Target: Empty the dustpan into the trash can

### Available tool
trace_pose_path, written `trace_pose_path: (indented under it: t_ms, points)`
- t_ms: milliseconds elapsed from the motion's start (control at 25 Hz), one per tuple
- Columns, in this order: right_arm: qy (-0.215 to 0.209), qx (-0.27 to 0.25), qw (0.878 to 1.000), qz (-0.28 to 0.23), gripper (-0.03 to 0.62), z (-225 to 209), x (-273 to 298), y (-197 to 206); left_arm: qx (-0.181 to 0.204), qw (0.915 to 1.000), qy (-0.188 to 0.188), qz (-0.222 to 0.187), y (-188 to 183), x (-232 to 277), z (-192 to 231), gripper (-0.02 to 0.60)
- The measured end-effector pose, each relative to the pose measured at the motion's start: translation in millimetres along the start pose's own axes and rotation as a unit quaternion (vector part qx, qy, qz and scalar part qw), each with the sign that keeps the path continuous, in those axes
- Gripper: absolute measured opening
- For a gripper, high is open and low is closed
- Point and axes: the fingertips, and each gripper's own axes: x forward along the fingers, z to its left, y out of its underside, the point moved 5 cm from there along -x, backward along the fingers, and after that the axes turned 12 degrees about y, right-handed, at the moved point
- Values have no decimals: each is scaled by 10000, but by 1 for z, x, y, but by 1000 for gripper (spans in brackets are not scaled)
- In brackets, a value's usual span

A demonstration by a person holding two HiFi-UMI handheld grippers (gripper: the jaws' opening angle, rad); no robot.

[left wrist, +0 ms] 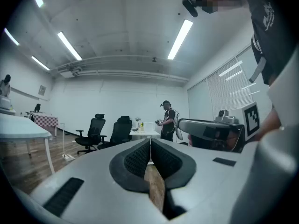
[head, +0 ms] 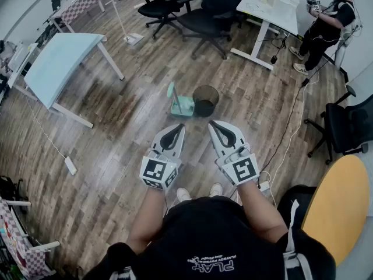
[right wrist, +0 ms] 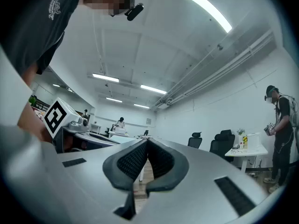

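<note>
Open wood floor [head: 125, 136] separates my clenched, empty left gripper [head: 178, 127] and right gripper [head: 214, 124] from dustpan [head: 182, 105] and trash can [head: 205, 100], head-view only.

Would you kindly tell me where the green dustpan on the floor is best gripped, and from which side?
Probably its upright handle, near the top: it stands clear above the dustpan and looks thin enough for two jaws. Come from the left, since the trash can stands close beside the pan's right side. The left gripper is shut and must open first.
</note>
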Motion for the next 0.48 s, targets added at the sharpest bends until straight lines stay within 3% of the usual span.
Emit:
trace_pose_path:
  t_ms: [480]
  points:
    - [-71, 63, 10000, 11, 25, 13, -4, 7, -47, 9999, -72, 149, 6, -10, -2, 25]
